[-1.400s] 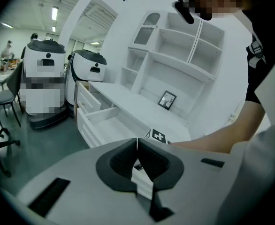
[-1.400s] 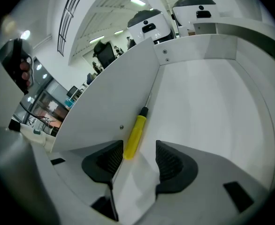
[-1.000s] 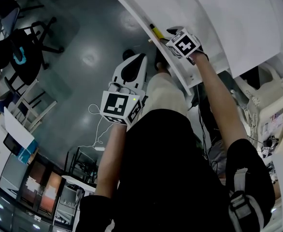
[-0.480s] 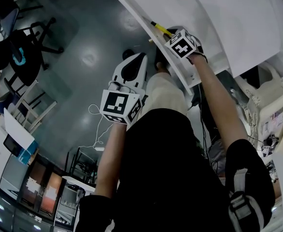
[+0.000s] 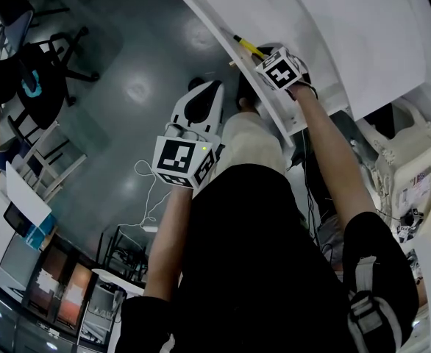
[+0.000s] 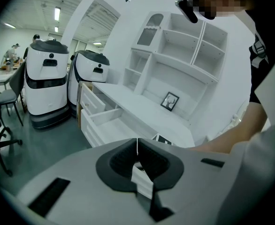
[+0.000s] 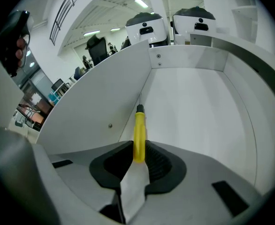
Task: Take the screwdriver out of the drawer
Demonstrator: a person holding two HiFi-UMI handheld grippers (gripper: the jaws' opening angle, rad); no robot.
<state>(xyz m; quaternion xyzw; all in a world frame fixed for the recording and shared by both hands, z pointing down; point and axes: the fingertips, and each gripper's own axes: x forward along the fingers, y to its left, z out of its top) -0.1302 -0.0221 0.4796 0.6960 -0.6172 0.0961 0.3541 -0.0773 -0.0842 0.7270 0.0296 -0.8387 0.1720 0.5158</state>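
The right gripper [image 7: 138, 156] has just been closing its jaws; they now clamp the screwdriver [image 7: 139, 135] by its yellow handle. The screwdriver is inside the drawer [image 7: 194, 107], against a side wall. Grasp appears complete; lift-out remains. The left gripper [image 6: 137, 146] is closed and empty.

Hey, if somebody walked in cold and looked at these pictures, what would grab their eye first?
The yellow screwdriver stands out, lying along the inner corner of the bare white drawer; the right tool has just been closing its jaws and now grips the handle. The left tool is shut with nothing in it. Beyond it, at the left of the left gripper view, stand two white robots.
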